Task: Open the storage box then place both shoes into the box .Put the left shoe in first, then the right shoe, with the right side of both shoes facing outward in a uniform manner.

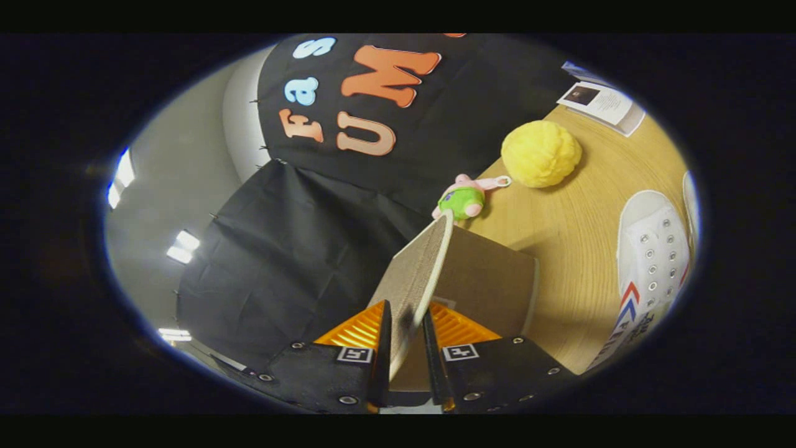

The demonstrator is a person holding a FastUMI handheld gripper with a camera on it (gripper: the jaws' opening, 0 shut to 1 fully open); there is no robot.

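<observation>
Gripper (407, 339) clamped on lid (415, 280) edge; swing lid fully back, keep grip square, clear of shoe (650, 261).

Gripper (407, 339): fingers clamp both faces of the box lid (418, 274), which stands on edge between them and runs forward. Storage box (491, 280): just right of the lid, on the table (578, 249). Plush toy (463, 199): beyond the lid's far end. Fuzzy ball (541, 154): farther ahead, to the right. Booklet (603, 104): beyond the ball. Shoe (650, 261): right of the box.
</observation>
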